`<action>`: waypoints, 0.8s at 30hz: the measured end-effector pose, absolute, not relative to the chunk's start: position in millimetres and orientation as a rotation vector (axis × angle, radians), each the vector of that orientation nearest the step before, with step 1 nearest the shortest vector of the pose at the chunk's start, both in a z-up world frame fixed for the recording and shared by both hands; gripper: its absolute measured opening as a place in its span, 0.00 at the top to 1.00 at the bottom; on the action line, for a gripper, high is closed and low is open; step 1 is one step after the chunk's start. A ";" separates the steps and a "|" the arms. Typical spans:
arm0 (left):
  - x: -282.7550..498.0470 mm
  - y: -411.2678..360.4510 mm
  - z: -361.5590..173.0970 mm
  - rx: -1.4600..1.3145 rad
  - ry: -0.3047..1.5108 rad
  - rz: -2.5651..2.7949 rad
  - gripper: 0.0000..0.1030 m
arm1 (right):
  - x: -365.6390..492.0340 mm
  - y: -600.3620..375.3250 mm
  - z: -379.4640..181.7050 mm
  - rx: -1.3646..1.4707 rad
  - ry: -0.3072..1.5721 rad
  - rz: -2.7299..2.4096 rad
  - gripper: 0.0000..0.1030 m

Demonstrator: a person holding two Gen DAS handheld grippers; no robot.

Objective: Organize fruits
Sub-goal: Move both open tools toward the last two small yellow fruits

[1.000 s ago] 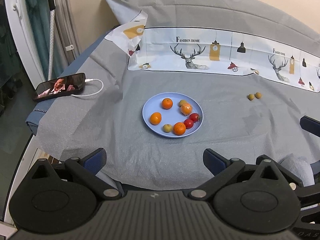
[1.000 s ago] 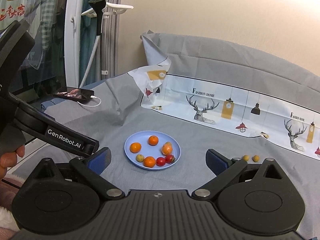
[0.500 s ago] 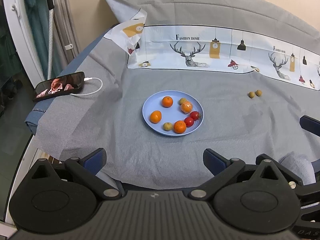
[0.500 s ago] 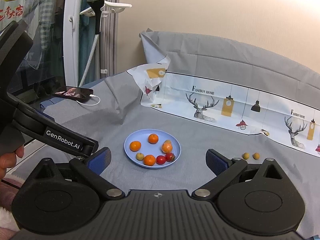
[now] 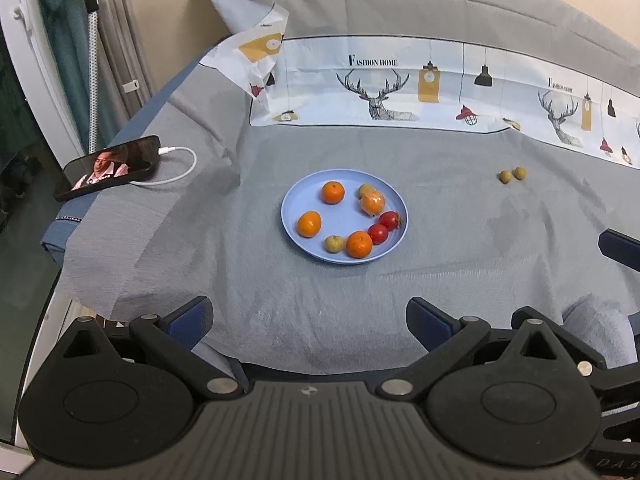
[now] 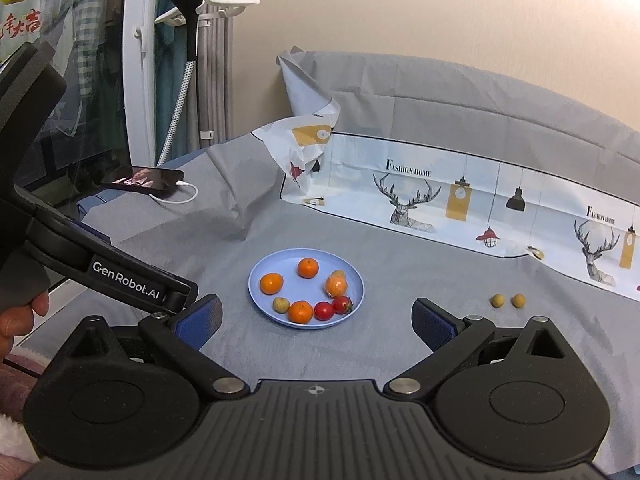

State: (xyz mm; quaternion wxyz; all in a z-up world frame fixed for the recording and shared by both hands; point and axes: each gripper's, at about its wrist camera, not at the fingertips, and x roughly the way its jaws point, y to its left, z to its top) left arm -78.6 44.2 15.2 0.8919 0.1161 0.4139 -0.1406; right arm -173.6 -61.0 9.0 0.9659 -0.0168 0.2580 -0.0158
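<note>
Fruits are gathered on a blue plate (image 5: pixel 294 200) at the middle of a grey-covered counter (image 5: pixel 460 264): three oranges, one wrapped orange (image 5: pixel 373 202), two tomatoes (image 5: pixel 383 227) and two small greenish fruits. Two more small fruits (image 5: pixel 512 175) are seen loose on the cloth, well apart from the plate, to its far right. The left claw (image 5: pixel 308 320) is held spread and empty at the near edge of the counter. The right claw (image 6: pixel 316 322) is likewise spread wide, empty, just near of the plate. A phone (image 5: pixel 108 166) with a cable is laid at the far left.
</note>
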 end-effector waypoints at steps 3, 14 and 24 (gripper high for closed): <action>-71.0 39.2 9.8 0.252 0.881 -0.294 0.00 | -171.2 -65.7 5.2 -0.023 0.534 -0.032 0.02; -22.0 -46.7 -16.4 0.366 0.951 -0.409 0.00 | -154.4 -133.0 -18.1 0.089 0.577 -0.174 0.02; 71.2 -236.4 -82.1 0.538 0.919 -0.671 0.00 | -120.7 -304.6 -66.6 0.144 0.616 -0.497 0.02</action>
